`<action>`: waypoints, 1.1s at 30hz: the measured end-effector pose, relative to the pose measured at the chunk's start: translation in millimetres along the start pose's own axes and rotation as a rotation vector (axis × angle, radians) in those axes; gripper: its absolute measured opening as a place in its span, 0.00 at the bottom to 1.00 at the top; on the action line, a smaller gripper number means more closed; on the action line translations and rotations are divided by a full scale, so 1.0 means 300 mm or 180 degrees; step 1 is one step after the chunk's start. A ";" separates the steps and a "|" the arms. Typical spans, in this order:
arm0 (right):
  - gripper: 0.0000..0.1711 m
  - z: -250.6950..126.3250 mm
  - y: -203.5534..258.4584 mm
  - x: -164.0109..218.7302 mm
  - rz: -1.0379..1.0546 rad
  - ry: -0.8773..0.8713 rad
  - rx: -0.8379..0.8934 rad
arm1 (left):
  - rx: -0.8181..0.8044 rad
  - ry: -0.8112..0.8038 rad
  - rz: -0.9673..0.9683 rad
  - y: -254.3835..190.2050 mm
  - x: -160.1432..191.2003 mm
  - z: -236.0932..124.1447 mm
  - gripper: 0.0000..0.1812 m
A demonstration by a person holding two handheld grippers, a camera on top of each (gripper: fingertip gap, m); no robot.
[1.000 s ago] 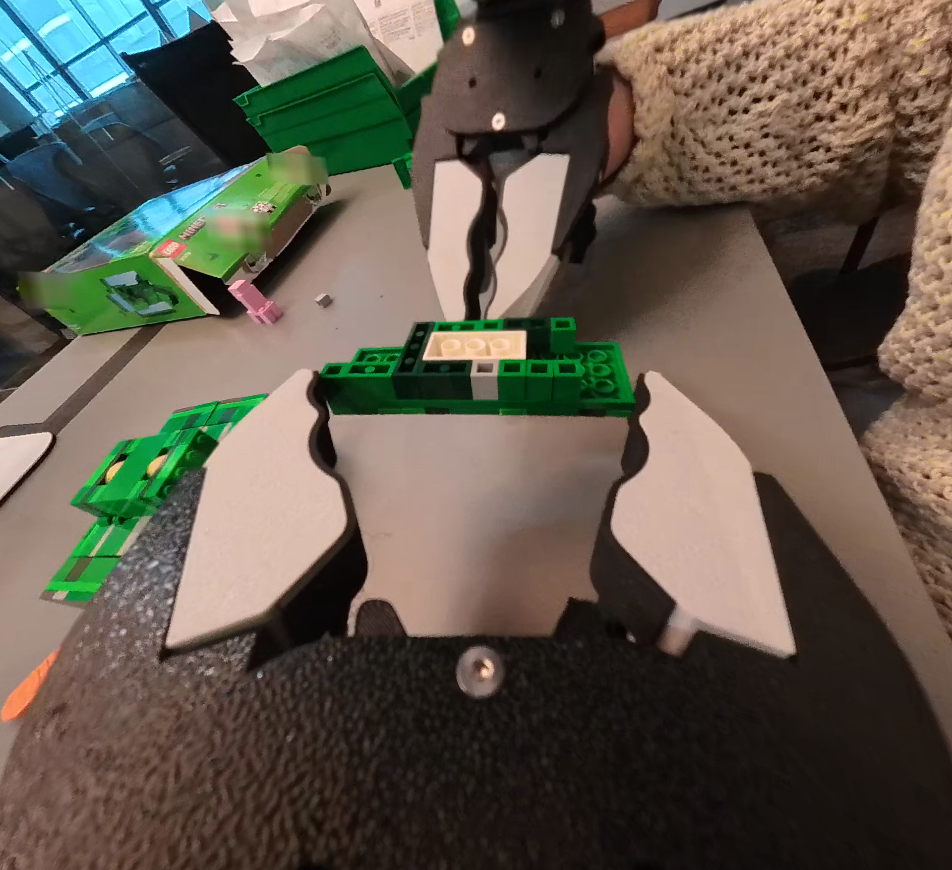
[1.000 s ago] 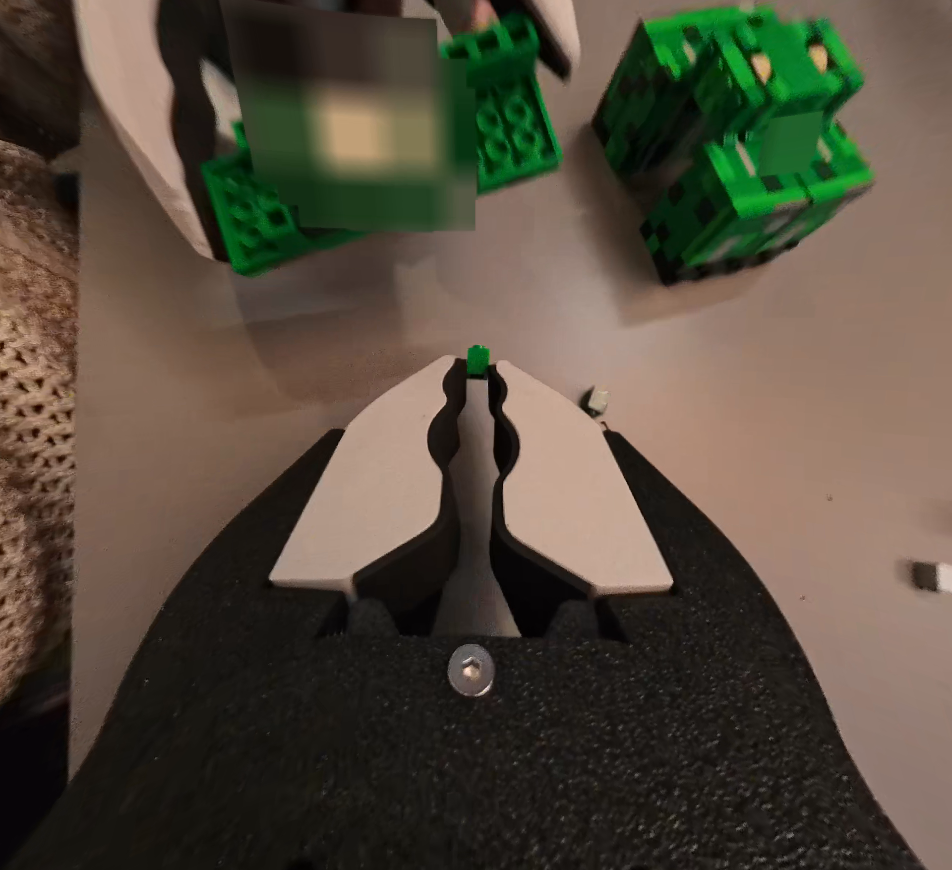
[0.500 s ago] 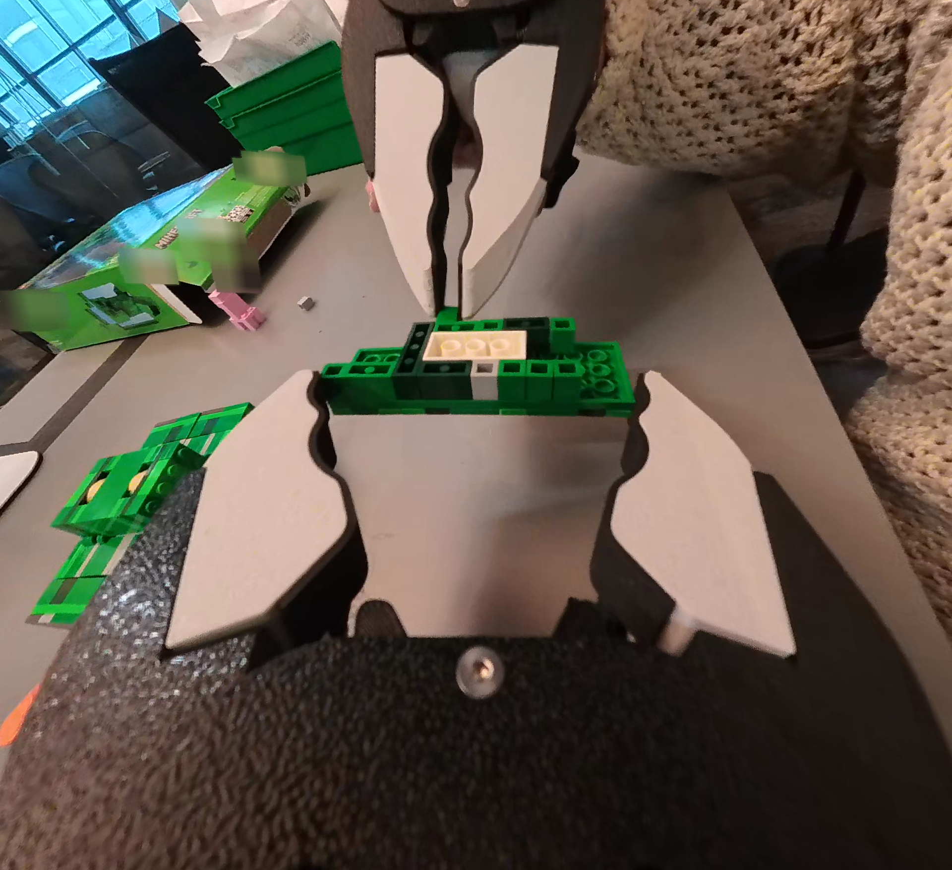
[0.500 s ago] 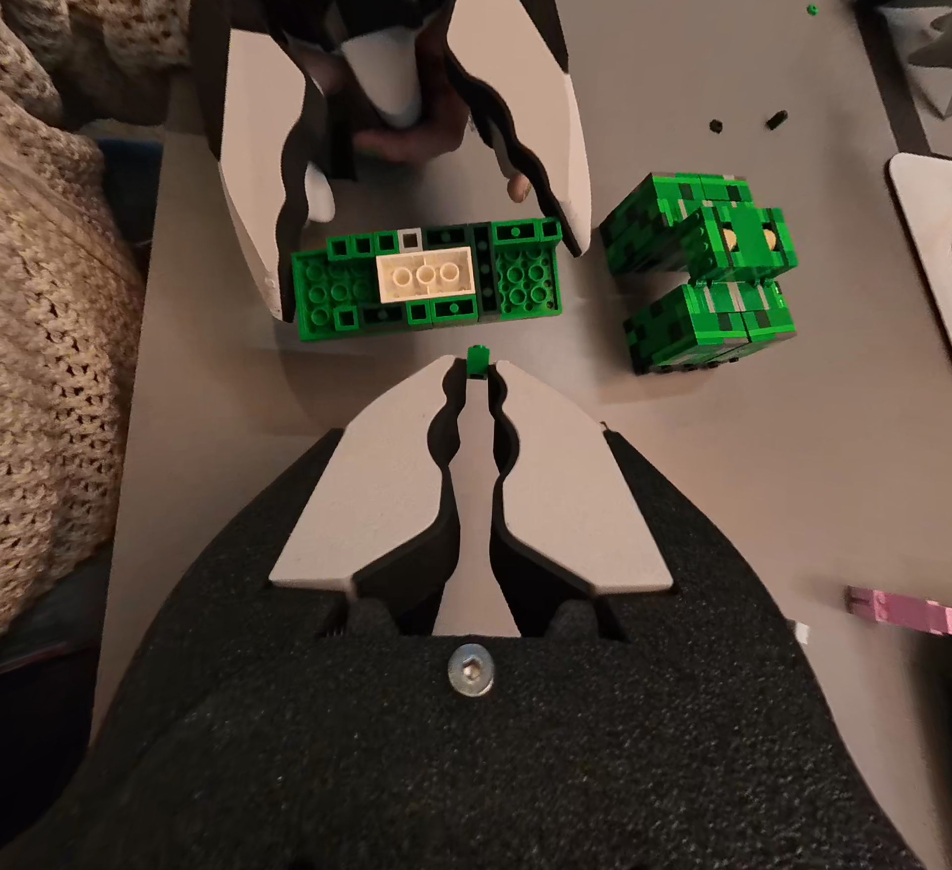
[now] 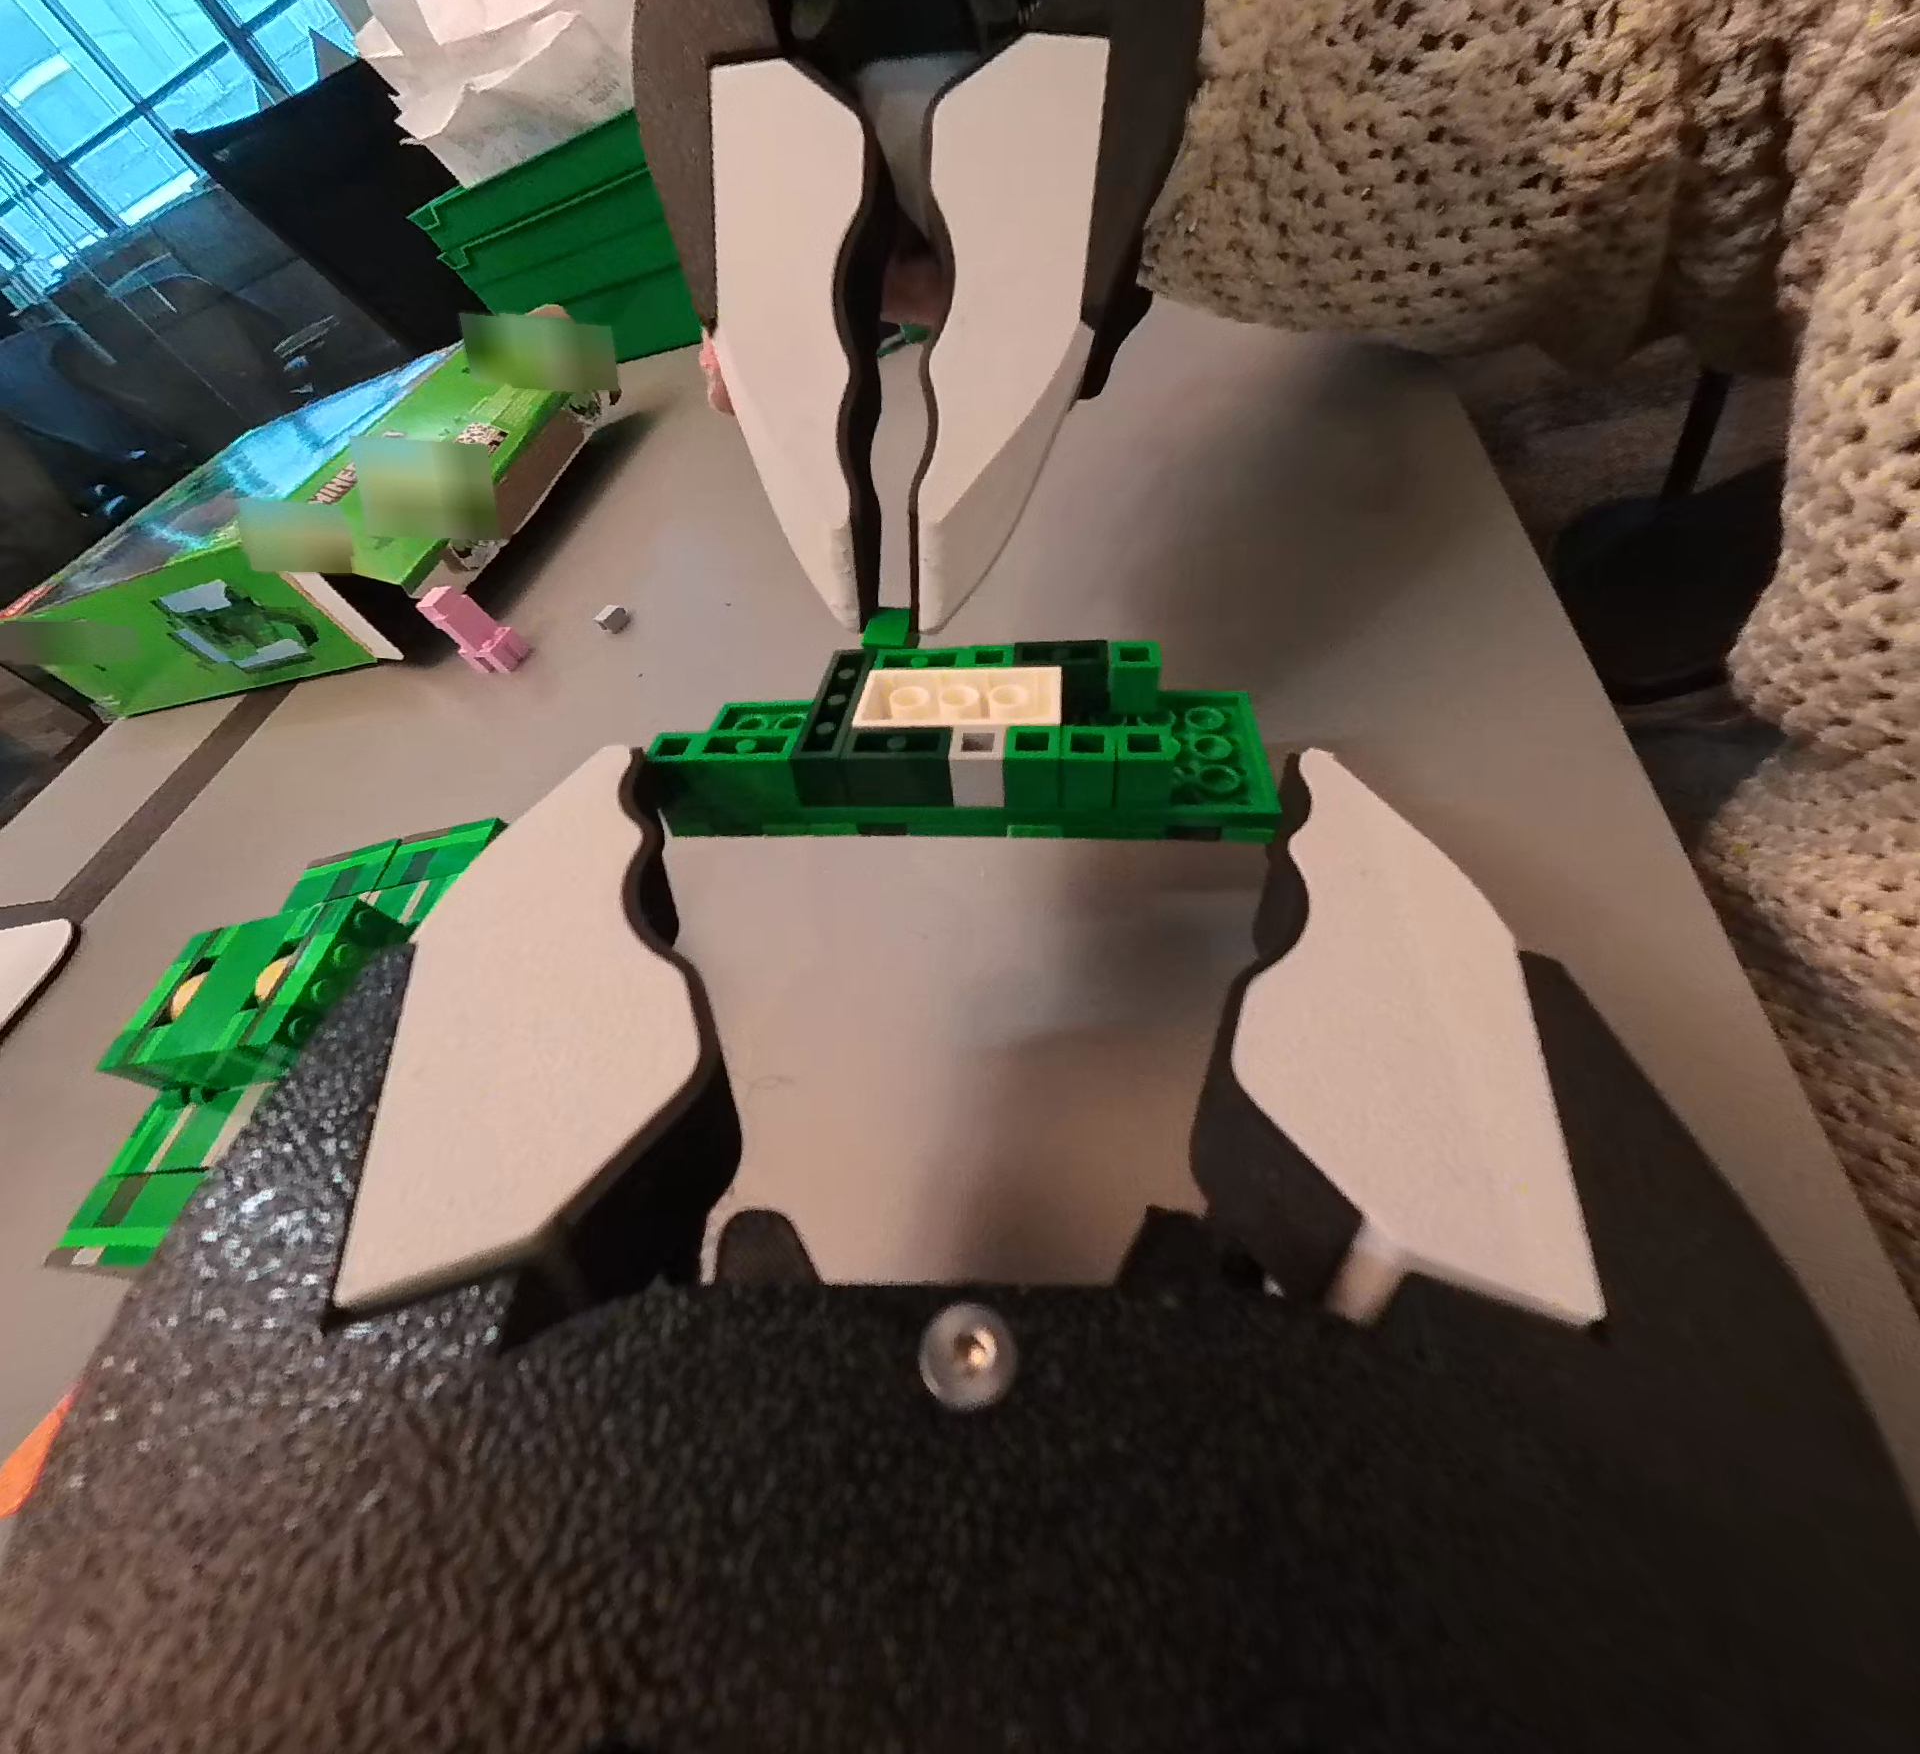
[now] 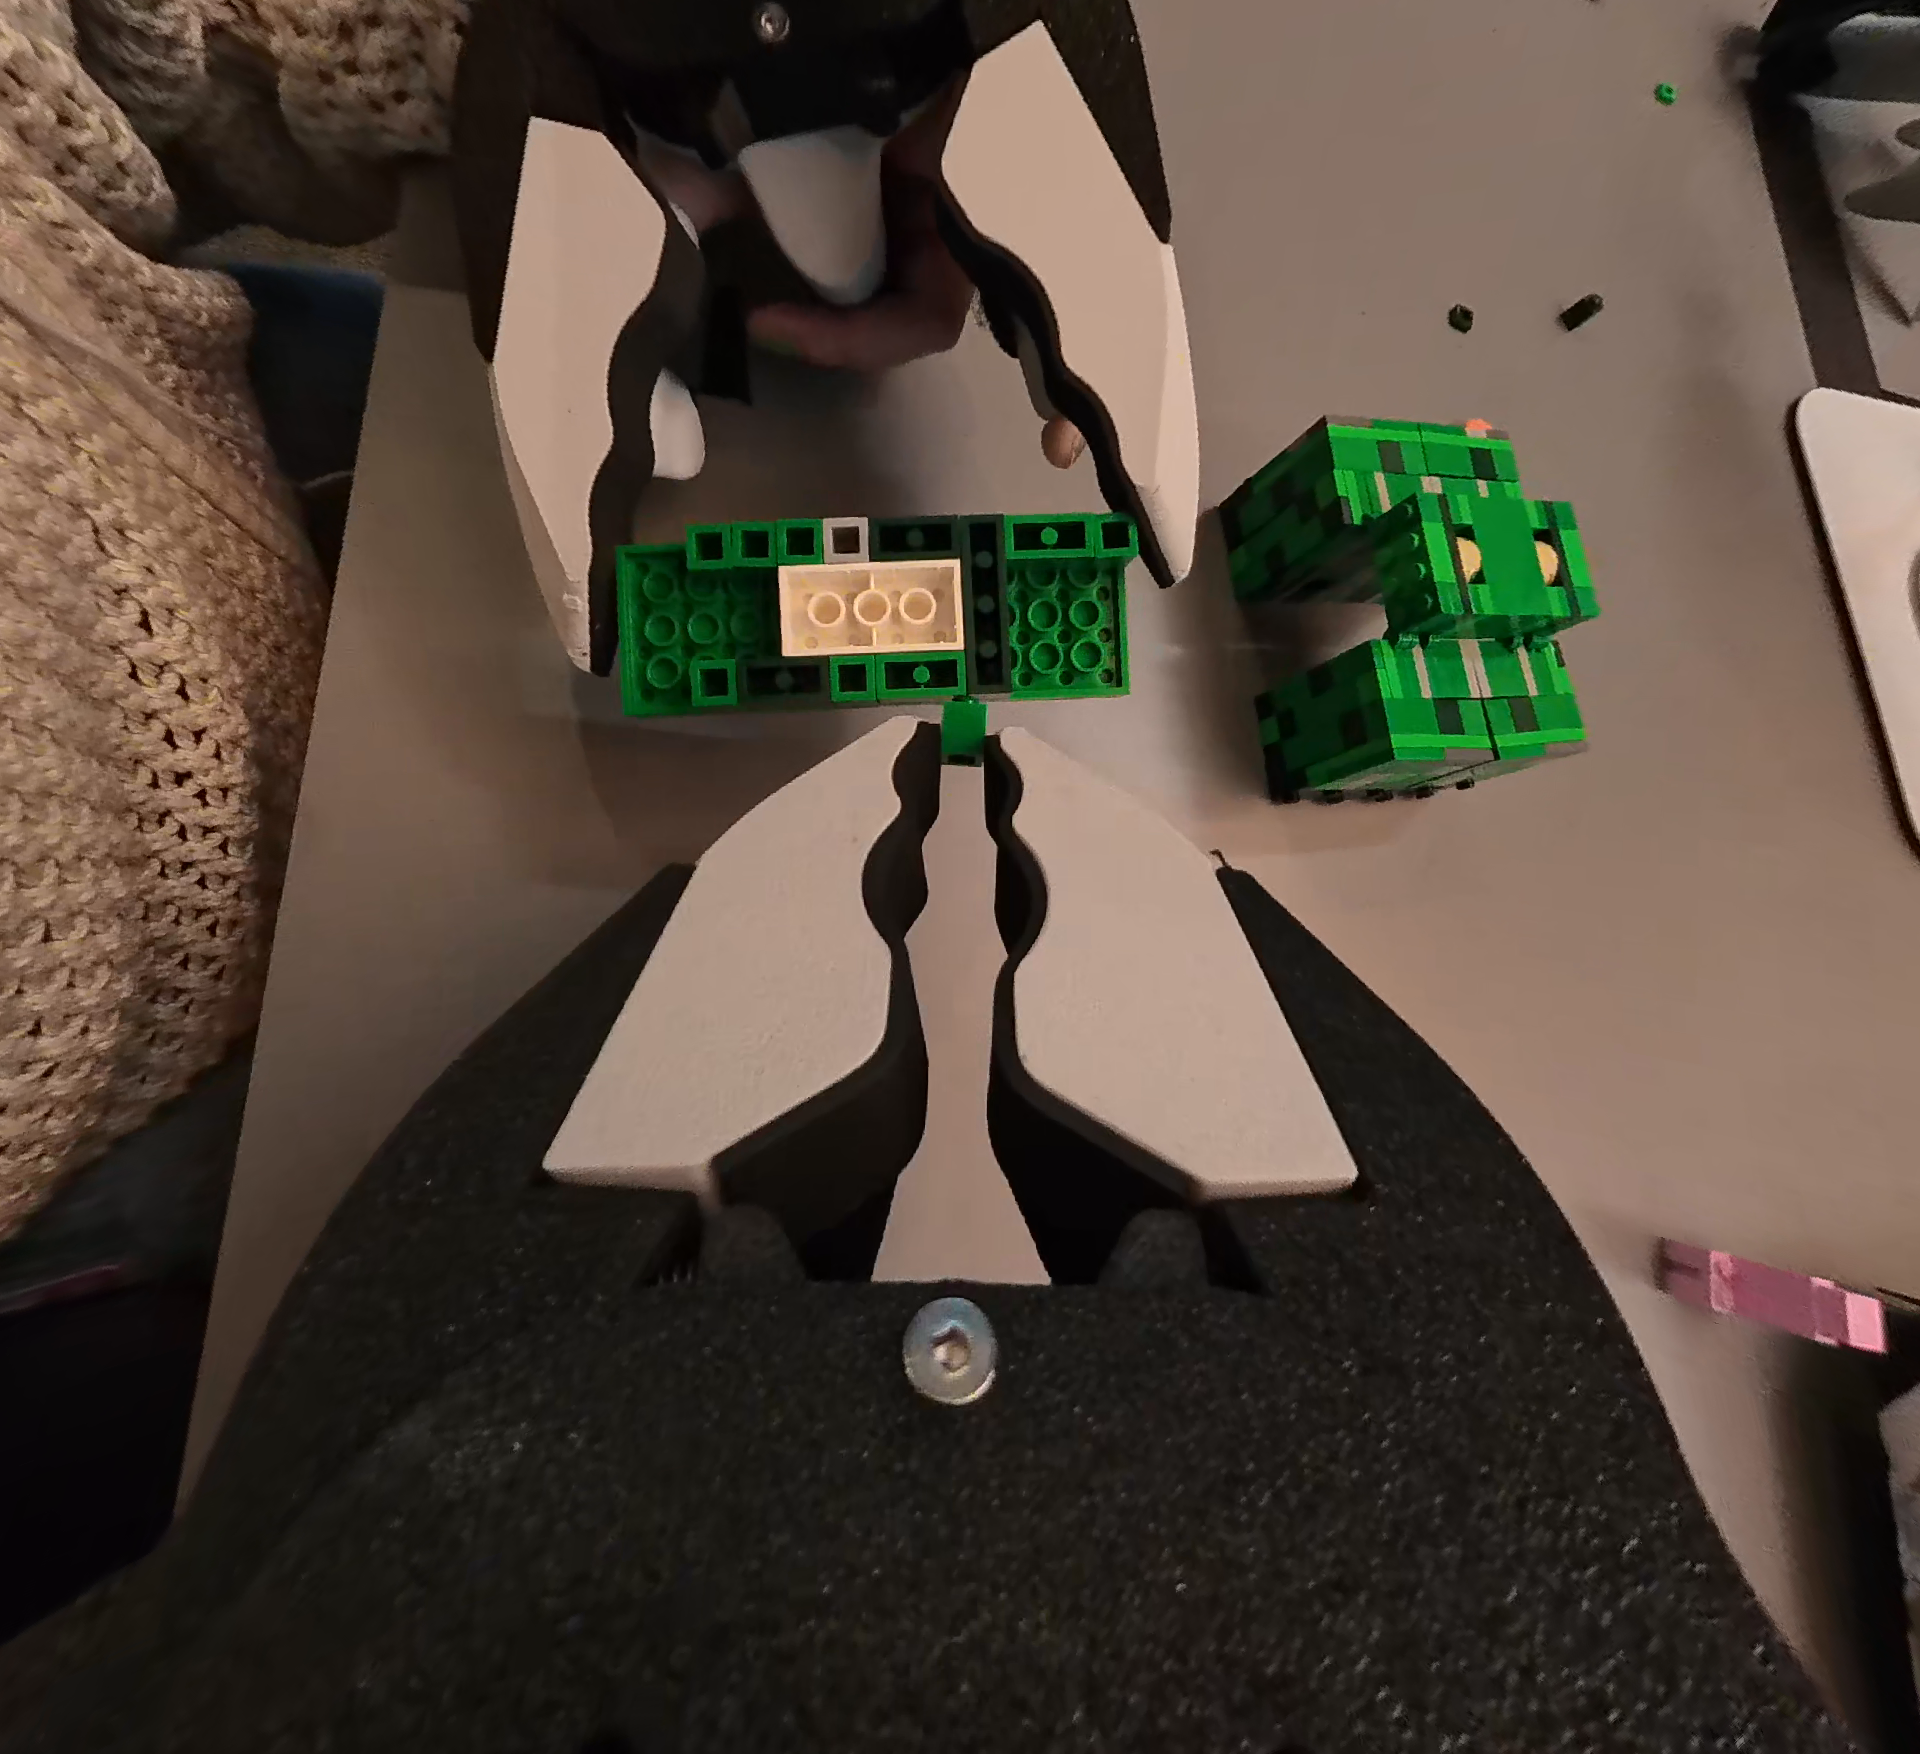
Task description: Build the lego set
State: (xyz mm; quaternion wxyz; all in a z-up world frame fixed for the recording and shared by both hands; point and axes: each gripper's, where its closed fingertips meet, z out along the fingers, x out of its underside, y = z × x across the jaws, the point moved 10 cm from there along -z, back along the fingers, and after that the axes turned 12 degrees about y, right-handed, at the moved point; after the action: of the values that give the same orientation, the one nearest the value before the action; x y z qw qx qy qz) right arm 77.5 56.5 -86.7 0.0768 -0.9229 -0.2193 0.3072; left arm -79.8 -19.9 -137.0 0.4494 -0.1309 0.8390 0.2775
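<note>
A long green brick assembly (image 5: 1091, 759) with a white brick on top lies on the grey table (image 5: 935, 1029). My left gripper (image 5: 966, 805) spans it, and its fingertips (image 5: 623, 800) press on the assembly's two ends. The assembly also shows in the right wrist view (image 6: 1060, 613), with the left gripper (image 6: 878, 613) around it. My right gripper (image 6: 961, 748) is shut on a small green brick (image 6: 963, 730). It comes down from above in the left wrist view (image 5: 885, 598). The small brick (image 5: 888, 629) touches the assembly's edge beside the white brick.
A built green blocky figure (image 6: 1413, 613) lies right of the assembly, also in the left wrist view (image 5: 260, 1008). A green set box (image 5: 260, 561), a pink piece (image 5: 473, 634), a small grey piece (image 5: 613, 618) and green trays (image 5: 561, 250) lie beyond. Small loose parts (image 6: 1579, 312) are scattered. A knit sleeve (image 5: 1507, 94) is close by. Less than 4 cm separates the two grippers' tips.
My right gripper has come down toward the assembly with the small green brick, which now touches its edge. The left gripper has stayed around the assembly.
</note>
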 end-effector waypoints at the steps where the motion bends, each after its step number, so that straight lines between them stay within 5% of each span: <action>1: 0.04 -0.001 -0.001 0.000 -0.0003 -0.0009 -0.0010 | -0.0001 -0.0005 -0.0003 0.000 0.000 0.000 0.61; 33: 0.04 -0.003 -0.026 -0.020 -0.0247 0.0180 -0.0121 | -0.0006 -0.0007 0.0035 -0.008 0.004 0.003 0.61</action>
State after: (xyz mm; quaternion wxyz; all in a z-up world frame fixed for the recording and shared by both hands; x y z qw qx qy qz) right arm 70.9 60.6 -80.7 0.0773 -0.9232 -0.2585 0.2735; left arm -78.7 -21.5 -139.1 0.4487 -0.1263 0.8389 0.2809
